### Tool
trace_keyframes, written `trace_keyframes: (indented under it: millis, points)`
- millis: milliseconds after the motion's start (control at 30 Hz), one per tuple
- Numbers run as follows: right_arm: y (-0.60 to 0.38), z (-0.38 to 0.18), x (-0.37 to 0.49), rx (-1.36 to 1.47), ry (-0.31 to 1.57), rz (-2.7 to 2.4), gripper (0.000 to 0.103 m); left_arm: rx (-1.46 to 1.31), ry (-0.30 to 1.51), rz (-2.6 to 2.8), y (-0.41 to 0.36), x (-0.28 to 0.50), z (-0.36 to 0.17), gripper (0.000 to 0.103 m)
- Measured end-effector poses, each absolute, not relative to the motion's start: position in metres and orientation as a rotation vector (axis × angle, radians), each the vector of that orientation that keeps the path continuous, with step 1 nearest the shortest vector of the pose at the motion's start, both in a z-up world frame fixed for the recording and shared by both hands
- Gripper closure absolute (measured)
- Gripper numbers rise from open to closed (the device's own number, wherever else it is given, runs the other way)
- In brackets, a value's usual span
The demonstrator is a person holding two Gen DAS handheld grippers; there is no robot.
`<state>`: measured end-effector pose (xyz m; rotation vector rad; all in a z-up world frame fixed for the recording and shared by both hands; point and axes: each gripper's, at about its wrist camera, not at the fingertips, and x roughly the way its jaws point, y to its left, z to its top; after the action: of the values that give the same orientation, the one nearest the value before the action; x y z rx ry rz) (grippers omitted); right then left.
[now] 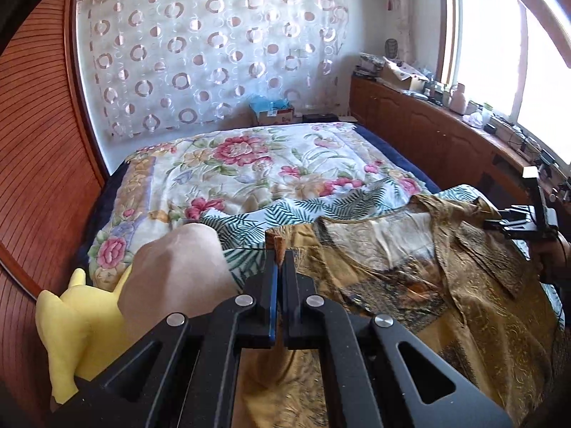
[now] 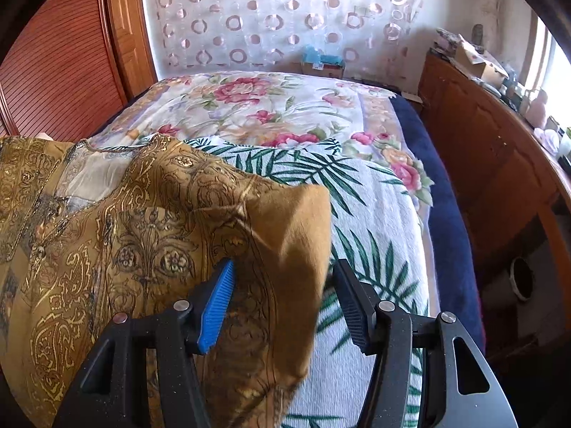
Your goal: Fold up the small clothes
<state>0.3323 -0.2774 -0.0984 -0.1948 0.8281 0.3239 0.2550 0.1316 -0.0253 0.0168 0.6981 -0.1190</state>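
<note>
A gold patterned shirt point(image 1: 410, 278) lies on a palm-leaf towel point(image 1: 271, 214) on the bed. My left gripper point(image 1: 281, 260) is shut on the shirt's edge, pinching a fold of gold cloth. In the right wrist view the shirt point(image 2: 125, 235) fills the left side, and a raised corner of it point(image 2: 292, 221) hangs between the jaws of my right gripper point(image 2: 285, 271), which is open; the towel point(image 2: 374, 207) shows beneath. The right gripper also shows at the right edge of the left wrist view point(image 1: 517, 221).
A floral blanket point(image 1: 249, 164) covers the bed. A yellow cloth point(image 1: 82, 324) lies at the near left, beside a bare hand point(image 1: 175, 264). A wooden cabinet point(image 1: 428, 132) with clutter runs along the right. A wooden sliding door point(image 1: 39, 149) stands left.
</note>
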Motion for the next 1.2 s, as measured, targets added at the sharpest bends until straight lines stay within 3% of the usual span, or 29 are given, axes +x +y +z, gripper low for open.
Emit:
trace_keyframes:
  millis: [100,167,700,1200]
  points:
    - [-0.270,-0.097,0.327,-0.208,0.814,0.341,0.091,0.029,0.693,-0.145,0.120,0.241,-0.026,0.101]
    - [-0.266,-0.091,0.316,-0.221,0.766,0.338,0.095,0.028,0.687,-0.163,0.115,0.229,-0.025,0.101]
    - [-0.283,-0.047,0.163,-0.171,0.535,0.464,0.098,-0.009,0.628,-0.155,0.122,0.106,-0.022,0.101]
    - [-0.356,-0.075,0.040,-0.120,0.628,0.460,0.099,-0.191,0.599,-0.014,0.169,-0.009,-0.056,0.101]
